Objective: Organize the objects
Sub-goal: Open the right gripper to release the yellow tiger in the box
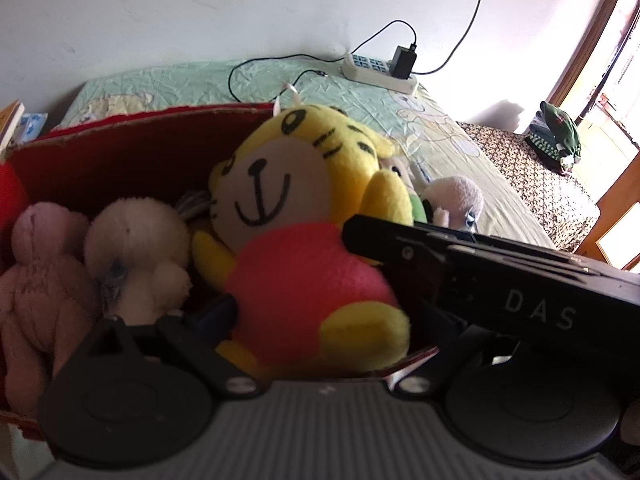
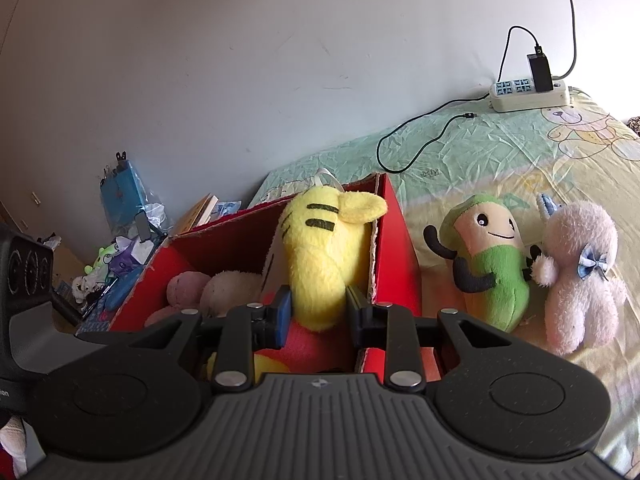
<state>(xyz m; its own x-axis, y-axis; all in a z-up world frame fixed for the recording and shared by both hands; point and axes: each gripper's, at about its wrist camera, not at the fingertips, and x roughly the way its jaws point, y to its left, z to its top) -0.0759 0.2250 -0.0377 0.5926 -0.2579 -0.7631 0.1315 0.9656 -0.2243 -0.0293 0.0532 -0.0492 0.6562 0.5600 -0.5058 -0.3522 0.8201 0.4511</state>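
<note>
On the bed, a red box point(image 2: 394, 240) holds a yellow tiger plush point(image 2: 320, 264) — the right hand-held gripper point(image 2: 318, 312) pinches its arm. The left hand-held gripper point(image 1: 288, 292) gapes wide around its body, not pressing.

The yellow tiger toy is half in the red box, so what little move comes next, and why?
Probably open the right gripper: its fingers pinch the yellow tiger, which already sits inside the red box; the left gripper stands open.
</note>
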